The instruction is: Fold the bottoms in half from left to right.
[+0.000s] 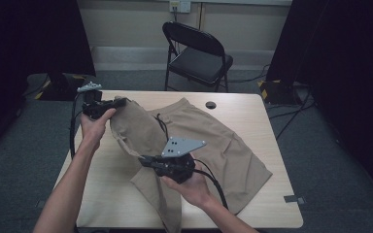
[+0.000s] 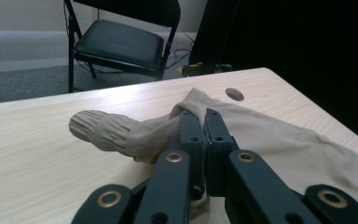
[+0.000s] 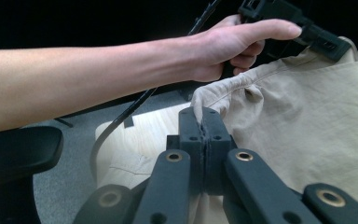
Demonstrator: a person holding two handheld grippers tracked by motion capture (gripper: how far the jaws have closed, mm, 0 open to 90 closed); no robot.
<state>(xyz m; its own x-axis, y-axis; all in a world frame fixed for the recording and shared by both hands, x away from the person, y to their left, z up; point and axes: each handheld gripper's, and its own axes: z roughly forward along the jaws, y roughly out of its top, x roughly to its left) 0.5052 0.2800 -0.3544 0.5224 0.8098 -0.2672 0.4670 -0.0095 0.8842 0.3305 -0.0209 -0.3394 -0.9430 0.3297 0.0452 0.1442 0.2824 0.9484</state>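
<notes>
A pair of tan shorts lies across the light wooden table, with its waistband end lifted off the surface. My left gripper is shut on the waistband at the far left, seen up close as tan shorts pinched by the left gripper. My right gripper is shut on the same fabric edge nearer the front; in the right gripper view the right gripper pinches the gathered tan shorts. The cloth hangs stretched between both grippers.
A black folding chair stands beyond the table's far edge. A round cable hole sits in the tabletop near the back. Dark curtains flank both sides, and black cables trail from each gripper.
</notes>
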